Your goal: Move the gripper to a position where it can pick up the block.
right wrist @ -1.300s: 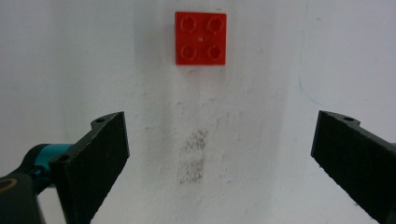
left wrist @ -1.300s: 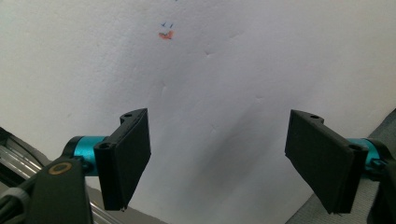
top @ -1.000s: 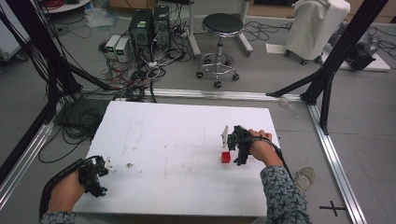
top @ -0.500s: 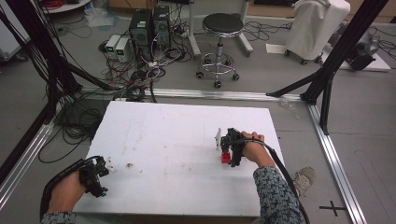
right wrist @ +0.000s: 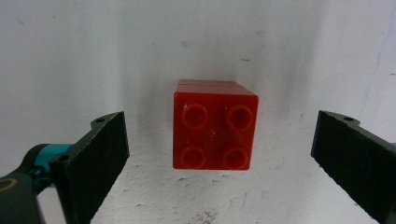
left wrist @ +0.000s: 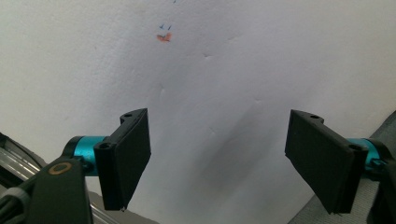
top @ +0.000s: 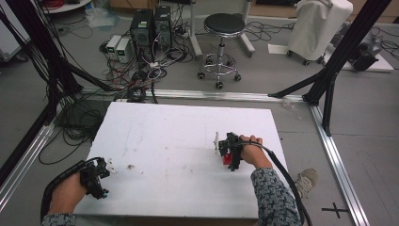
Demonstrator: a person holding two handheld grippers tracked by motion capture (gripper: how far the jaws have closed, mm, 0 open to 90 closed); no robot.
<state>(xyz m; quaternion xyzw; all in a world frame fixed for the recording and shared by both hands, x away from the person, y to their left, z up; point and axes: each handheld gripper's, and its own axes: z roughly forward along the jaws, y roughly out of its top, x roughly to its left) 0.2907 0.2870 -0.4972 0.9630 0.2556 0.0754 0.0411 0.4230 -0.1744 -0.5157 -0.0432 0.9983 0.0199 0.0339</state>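
My right gripper [right wrist: 219,154] hangs over the red brick [right wrist: 214,126], jaws wide apart w/ the brick between them, not touching; brick sits studs-up on the white table [top: 164,136], right side; left gripper [left wrist: 217,163] gapes over bare table near the front-left corner.

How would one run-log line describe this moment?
right gripper: open, straddling red brick | left gripper: open, holding nothing | table: white
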